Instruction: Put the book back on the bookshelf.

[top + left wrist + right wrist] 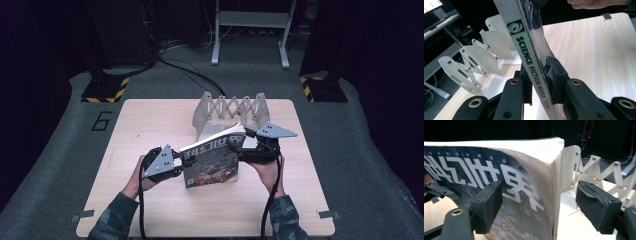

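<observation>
A magazine [212, 160] stands on edge on the wooden table [150, 120], its dark illustrated cover facing the person. My left gripper [181, 162] is shut on its spine [529, 47], which reads "SCIENCE FICTION WORLD"; both pads [556, 75] press on it. My right gripper [243, 150] is at the opposite, page-edge side. In the right gripper view its jaws [539, 207] straddle the magazine [511, 182] and stand open: one pad [486, 205] lies close to the cover, the other pad [596, 205] is well clear of the pages.
A white metal accordion rack [230, 112] stands just behind the magazine near the table's far edge, seen also from the left gripper [474, 60]. Beyond the table are cables, a white frame [250, 30] and two striped stand bases [105, 90].
</observation>
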Demonstrator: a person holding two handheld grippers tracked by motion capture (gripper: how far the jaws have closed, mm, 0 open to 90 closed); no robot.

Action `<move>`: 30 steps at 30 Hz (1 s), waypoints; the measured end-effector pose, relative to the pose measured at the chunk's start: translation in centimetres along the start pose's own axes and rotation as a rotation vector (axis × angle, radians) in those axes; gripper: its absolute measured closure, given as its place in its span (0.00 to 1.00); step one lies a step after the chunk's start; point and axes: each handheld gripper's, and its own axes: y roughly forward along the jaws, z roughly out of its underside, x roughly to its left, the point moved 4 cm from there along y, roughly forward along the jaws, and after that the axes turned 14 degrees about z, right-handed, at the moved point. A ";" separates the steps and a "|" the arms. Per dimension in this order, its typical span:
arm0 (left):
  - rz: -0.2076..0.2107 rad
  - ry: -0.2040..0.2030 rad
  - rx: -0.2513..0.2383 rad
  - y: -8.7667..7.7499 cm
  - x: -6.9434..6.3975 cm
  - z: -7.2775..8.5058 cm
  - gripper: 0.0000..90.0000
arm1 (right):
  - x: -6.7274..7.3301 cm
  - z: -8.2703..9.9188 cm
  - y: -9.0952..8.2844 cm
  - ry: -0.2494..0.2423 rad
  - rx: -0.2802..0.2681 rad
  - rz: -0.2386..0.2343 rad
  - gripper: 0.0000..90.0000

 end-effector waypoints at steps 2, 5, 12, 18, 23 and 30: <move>0.002 -0.001 0.001 0.0 0.0 0.0 0.85 | 0.0 -0.1 0.3 0.001 0.003 -0.020 0.24; 0.010 -0.005 0.001 -0.1 0.0 -0.1 0.84 | 0.1 -0.2 0.3 -0.002 -0.012 -0.041 0.30; 0.012 -0.015 -0.023 -0.4 0.3 -0.5 0.75 | 0.5 -0.5 0.0 -0.019 -0.030 -0.045 0.39; 0.007 -0.021 -0.034 -0.5 0.5 -1.1 0.71 | 0.6 -0.4 -0.3 -0.017 -0.041 -0.041 0.42; -0.021 -0.070 -0.034 -0.6 0.9 -1.8 0.71 | 0.7 -0.4 -0.4 -0.016 -0.041 -0.031 0.42; -0.038 -0.136 -0.007 -0.7 1.5 -2.8 0.69 | 1.0 -0.4 -0.5 -0.015 -0.031 0.004 0.42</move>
